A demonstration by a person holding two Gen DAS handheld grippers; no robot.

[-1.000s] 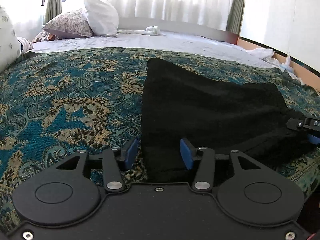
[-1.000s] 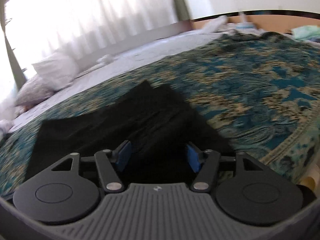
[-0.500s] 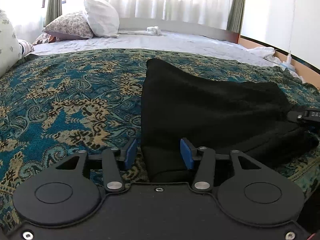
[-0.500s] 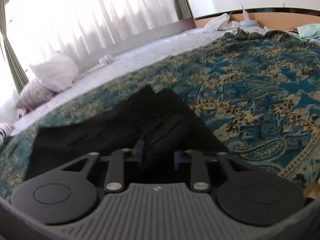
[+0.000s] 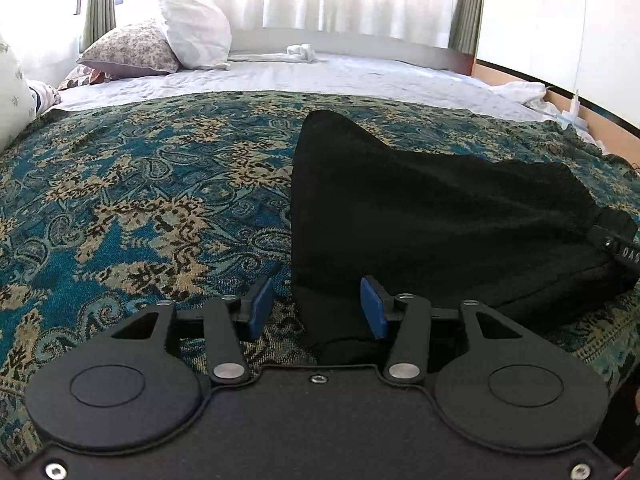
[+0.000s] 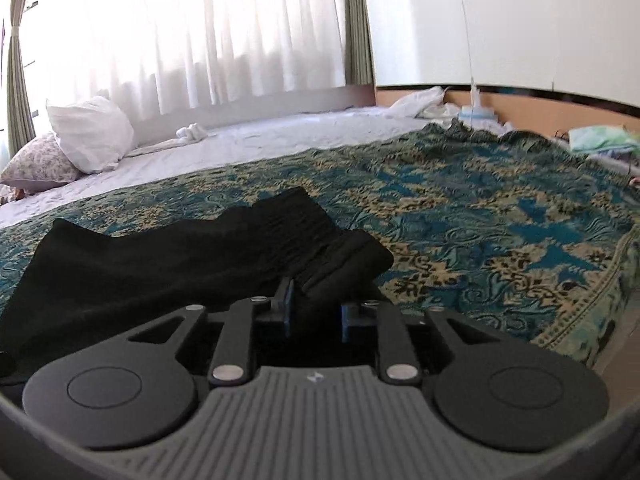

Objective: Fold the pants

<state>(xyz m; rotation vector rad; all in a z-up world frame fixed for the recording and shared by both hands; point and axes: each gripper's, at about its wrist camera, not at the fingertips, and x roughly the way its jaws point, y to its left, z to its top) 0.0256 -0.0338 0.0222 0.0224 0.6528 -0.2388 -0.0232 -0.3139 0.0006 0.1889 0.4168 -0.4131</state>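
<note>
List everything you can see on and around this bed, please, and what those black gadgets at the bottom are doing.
Pants: one, black, partly folded, lying on the bedspread.
Bedspread: one, teal and tan paisley, covering the near part of the bed.
Sheet: one, white, on the far part of the bed.
White pillow: one, propped at the far left.
Floral pillow: one, pale patterned, beside the white pillow.
Small white bundle: one, on the sheet near the window.
Curtains: sheer white with green drapes at the sides, over the window.
Green cloth: one, at the far right beyond the bedspread.
Left tool: black with blue pads, open, at a near corner of the pants.
Right tool: black with blue pads, shut on a bunched edge of the pants.
</note>
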